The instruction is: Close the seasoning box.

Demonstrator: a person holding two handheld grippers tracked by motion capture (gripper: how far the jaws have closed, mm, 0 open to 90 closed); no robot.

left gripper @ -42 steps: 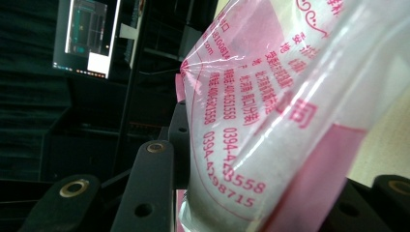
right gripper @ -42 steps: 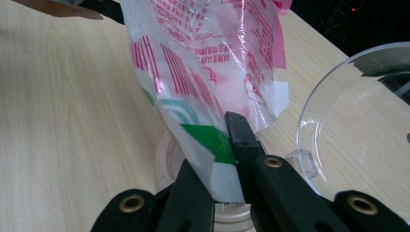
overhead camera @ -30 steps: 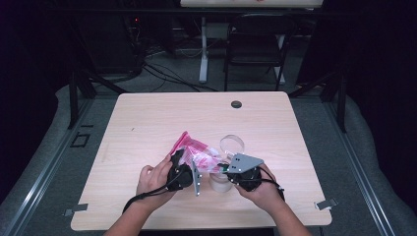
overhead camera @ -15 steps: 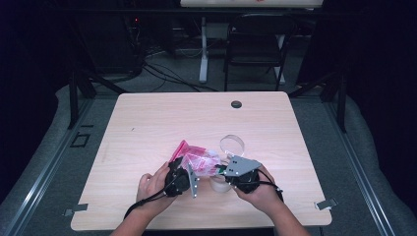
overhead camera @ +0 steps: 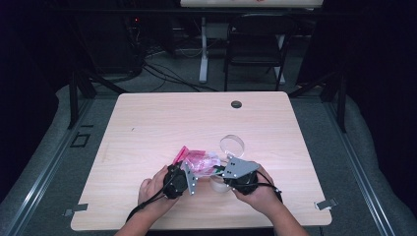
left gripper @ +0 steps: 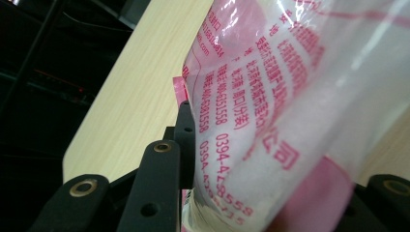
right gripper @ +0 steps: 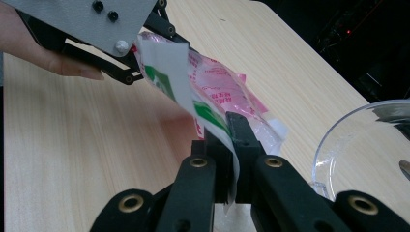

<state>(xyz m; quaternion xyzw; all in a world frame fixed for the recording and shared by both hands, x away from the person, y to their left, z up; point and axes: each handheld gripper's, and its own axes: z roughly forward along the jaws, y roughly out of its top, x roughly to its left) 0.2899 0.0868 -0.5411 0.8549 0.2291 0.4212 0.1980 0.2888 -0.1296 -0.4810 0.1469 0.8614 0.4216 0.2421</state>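
A see-through plastic bag [overhead camera: 199, 161] with pink panels and red print hangs just above the table between my two grippers. My left gripper [overhead camera: 186, 172] is shut on one end of it; in the left gripper view the bag [left gripper: 290, 96] bulges between the jaws of that gripper [left gripper: 270, 159]. My right gripper [overhead camera: 220, 172] is shut on the other end. In the right gripper view its pads [right gripper: 226, 130] pinch the white and green edge of the bag [right gripper: 217, 82]. Farther off in that view the left gripper [right gripper: 150, 48] grips the bag's far end.
A clear round dish [overhead camera: 231, 144] [right gripper: 367, 145] sits on the wooden table [overhead camera: 147, 128] just beyond the right gripper. A black round grommet [overhead camera: 236, 104] lies near the far edge. A chair [overhead camera: 255, 44] and cables stand behind the table.
The bag and the left gripper have shifted a little toward the table's near edge. Both grips on the bag look the same.
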